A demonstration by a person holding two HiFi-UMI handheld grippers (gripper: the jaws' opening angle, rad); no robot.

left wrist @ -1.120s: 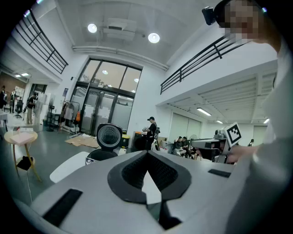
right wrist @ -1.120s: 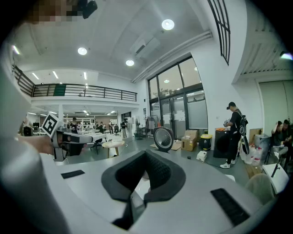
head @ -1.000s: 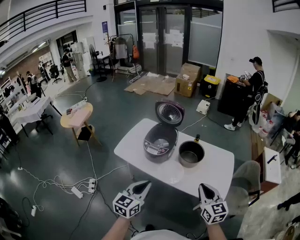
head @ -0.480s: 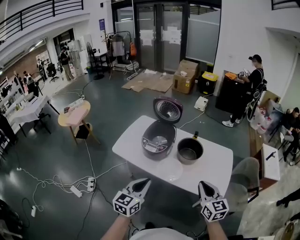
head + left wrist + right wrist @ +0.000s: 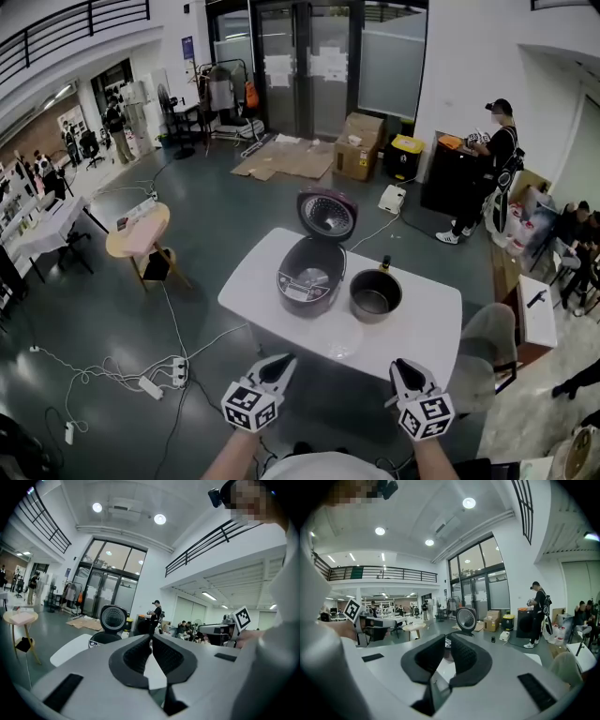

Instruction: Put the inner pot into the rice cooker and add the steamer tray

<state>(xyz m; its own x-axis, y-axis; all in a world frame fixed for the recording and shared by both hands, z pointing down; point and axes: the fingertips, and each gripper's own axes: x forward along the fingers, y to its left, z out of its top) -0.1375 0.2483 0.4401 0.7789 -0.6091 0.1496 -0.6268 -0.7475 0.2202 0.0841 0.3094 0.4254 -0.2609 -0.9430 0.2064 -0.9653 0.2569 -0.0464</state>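
Barely visible, the clear steamer tray (image 5: 339, 343) lies on the white table (image 5: 251, 292).

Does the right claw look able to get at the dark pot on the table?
Probably yes. Nothing stands between the right claw and the inner pot, which sits uncovered on the table beside the rice cooker. The claw's jaws are opening, empty; it needs only a forward reach.
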